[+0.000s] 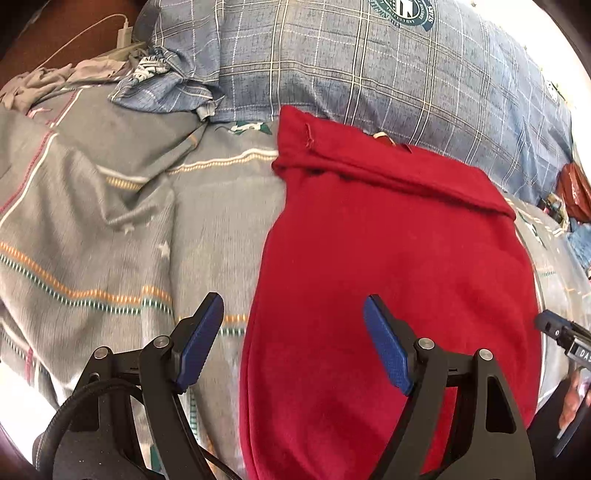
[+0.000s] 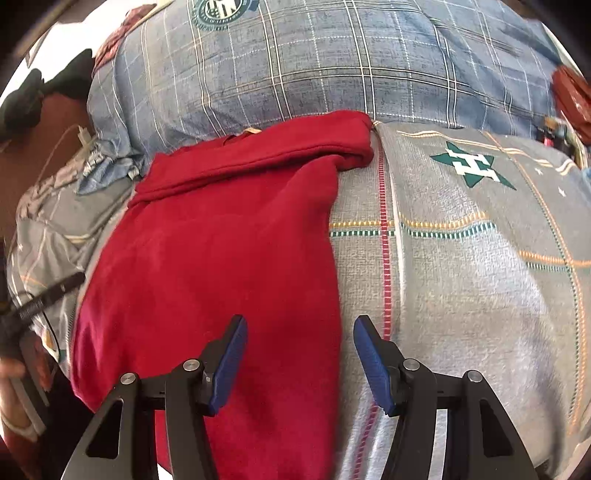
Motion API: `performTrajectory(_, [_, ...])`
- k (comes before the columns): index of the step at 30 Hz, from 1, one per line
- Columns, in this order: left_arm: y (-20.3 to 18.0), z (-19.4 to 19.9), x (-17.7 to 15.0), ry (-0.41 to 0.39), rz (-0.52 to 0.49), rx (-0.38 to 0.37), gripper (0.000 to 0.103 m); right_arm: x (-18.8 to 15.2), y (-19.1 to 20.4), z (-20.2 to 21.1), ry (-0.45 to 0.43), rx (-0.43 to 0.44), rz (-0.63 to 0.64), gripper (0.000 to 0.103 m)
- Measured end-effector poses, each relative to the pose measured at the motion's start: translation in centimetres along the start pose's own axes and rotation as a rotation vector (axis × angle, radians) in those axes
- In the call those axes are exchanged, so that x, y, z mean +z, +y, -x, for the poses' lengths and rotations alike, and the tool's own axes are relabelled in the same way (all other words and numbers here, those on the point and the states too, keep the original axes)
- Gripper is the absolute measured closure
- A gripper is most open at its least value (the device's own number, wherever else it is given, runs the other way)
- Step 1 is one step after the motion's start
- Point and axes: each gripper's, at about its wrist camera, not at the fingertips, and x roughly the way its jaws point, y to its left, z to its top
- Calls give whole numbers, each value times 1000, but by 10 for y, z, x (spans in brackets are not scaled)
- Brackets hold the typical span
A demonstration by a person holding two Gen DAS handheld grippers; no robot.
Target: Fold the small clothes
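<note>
A red garment (image 1: 388,258) lies flat on the grey bedsheet (image 1: 110,221), its top part folded over in a band below the pillow. My left gripper (image 1: 293,301) hovers open over the garment's left edge; one blue pad (image 1: 201,339) is above the sheet, the other above red cloth. In the right wrist view the same red garment (image 2: 221,240) fills the left half. My right gripper (image 2: 300,321) stands open over its right edge, with nothing pinched between the pads. Part of the right gripper (image 1: 561,332) shows at the edge of the left wrist view.
A blue plaid pillow (image 1: 369,66) lies along the far side of the bed. Crumpled grey cloth (image 1: 48,81) and a white charger cable (image 1: 110,26) sit at the far left. Red items (image 2: 572,99) lie at the far right. The grey sheet (image 2: 480,277) carries a green star emblem (image 2: 471,164).
</note>
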Motion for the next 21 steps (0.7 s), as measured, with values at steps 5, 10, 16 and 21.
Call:
performTrajectory(5, [2, -1, -8, 4, 29, -32, 24, -3, -1, -13, 9, -29, -37, 46])
performTrajectory(10, [9, -4, -14, -5, 66, -67, 24, 16, -6, -12, -56, -18, -83, 45])
performTrajectory(16, [12, -10, -16, 11, 90, -87, 24, 39, -13, -38, -81, -67, -71, 98])
performTrajectory(21, [14, -15, -22, 17, 88, -81, 24, 33, -13, -19, -117, -126, -35, 98])
